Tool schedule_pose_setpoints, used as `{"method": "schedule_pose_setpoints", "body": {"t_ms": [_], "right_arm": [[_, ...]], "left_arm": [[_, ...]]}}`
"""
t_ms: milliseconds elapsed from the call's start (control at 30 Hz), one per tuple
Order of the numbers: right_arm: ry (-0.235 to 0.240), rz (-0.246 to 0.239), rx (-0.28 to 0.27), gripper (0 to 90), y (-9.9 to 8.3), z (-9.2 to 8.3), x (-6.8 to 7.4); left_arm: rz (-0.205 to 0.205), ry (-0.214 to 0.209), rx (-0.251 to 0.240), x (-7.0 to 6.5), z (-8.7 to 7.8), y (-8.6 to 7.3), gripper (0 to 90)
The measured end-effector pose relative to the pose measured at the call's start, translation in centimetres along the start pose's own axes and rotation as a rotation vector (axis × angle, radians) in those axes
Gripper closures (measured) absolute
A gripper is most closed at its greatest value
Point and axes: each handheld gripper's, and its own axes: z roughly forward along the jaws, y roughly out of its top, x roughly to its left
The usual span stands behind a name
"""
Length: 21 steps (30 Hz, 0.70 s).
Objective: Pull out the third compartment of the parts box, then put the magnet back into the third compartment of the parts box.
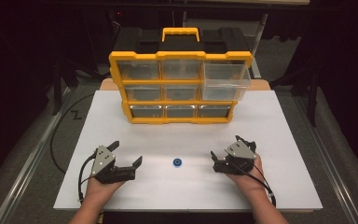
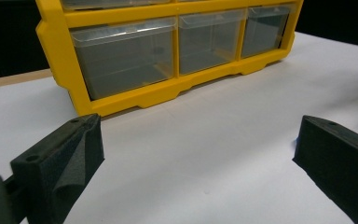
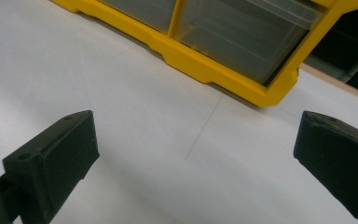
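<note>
- The left claw (image 1: 127, 153) rests on the worktop (image 1: 279, 140) near its front edge, held in the person's left hand (image 1: 101, 186); its jaws stand wide apart and hold nothing.
- The right claw (image 1: 233, 150) sits on the worktop at the front right, held in the right hand (image 1: 251, 179); its jaws too are spread and hold nothing.
- A small blue ring (image 1: 177, 162) lies flat on the worktop between the two claws, apart from both, a little nearer the left claw's inner jaw.
- A yellow organiser (image 1: 182, 86) with three rows of three clear drawers stands upright at the back of the worktop, well apart from the ring.
- Its top right drawer (image 1: 226, 79) is pulled out toward the person; the other drawers sit flush.
- A yellow handle (image 1: 181, 33) tops the organiser's black upper case.
- In the left gripper view, the spread jaws frame bare white worktop (image 2: 205, 154), with the organiser's (image 2: 121, 100) bottom drawers beyond.
- In the right gripper view, the open jaws frame bare worktop (image 3: 144, 135) and the organiser's (image 3: 223, 74) lower right corner.
- A black cable (image 1: 261, 179) trails from the right claw over the wrist.
</note>
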Motion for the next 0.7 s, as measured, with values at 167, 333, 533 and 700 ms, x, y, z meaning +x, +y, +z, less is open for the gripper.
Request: {"method": "schedule_pose_setpoints", "body": {"t_ms": [167,333,533,700], "right_arm": [[0.03,0.093,-0.027,1.0,-0.2,-0.44,-0.41],[0.049,0.169,-0.053,1.0,-0.27,-0.74,-0.74],[0.054,0.153,-0.034,1.0,-0.37,-0.66,-0.77],[0.061,0.159,-0.039,0.9,-0.29,-0.75,-0.85]], "left_arm": [[-0.01,-0.001,0.007,0.13,0.22,0.09,1.9],[-0.007,0.001,0.024,0.0,0.43,0.04,1.9],[-0.004,0.007,0.016,-0.18,0.37,0.14,1.9],[-0.005,0.011,0.025,-0.15,0.38,-0.01,1.9]]}}
